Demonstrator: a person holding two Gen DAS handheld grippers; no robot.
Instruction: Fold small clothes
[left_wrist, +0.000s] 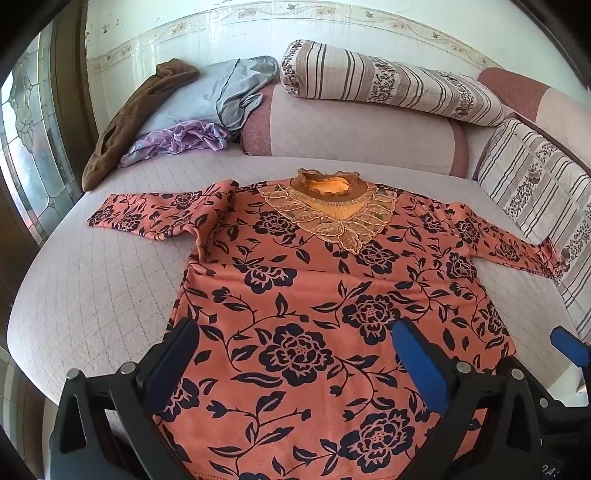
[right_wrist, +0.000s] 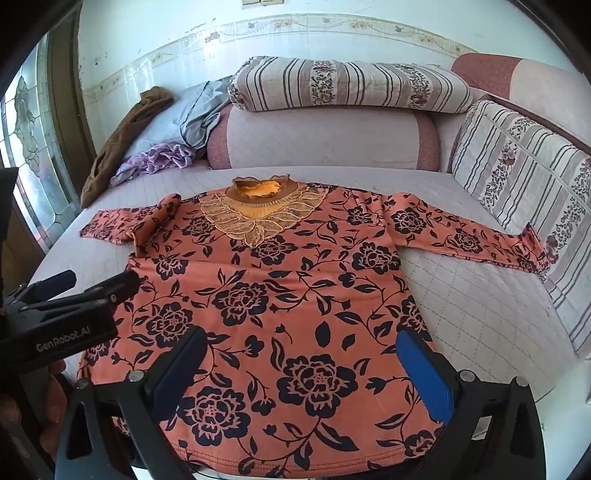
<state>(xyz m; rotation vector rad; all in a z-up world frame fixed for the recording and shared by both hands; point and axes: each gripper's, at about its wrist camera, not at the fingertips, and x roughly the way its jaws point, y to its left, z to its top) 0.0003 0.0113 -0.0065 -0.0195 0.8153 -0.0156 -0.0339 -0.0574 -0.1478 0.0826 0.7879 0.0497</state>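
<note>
An orange long-sleeved top with a black flower print (left_wrist: 314, 306) (right_wrist: 280, 295) lies spread face up on the quilted bed (left_wrist: 92, 280) (right_wrist: 480, 302), collar away from me, both sleeves stretched out sideways. My left gripper (left_wrist: 295, 343) is open above the hem, on its left half, and holds nothing. My right gripper (right_wrist: 301, 354) is open above the hem, on its right half, and holds nothing. The left gripper also shows at the left of the right wrist view (right_wrist: 66, 317). A blue fingertip of the right gripper shows at the right edge of the left wrist view (left_wrist: 569, 345).
A pile of other clothes, brown (left_wrist: 136, 114), grey (left_wrist: 229, 88) and purple (left_wrist: 181, 138), lies at the far left of the bed. Bolsters and striped pillows (left_wrist: 388, 81) (right_wrist: 517, 166) line the back and right side. A glass door (left_wrist: 26, 147) is at the left.
</note>
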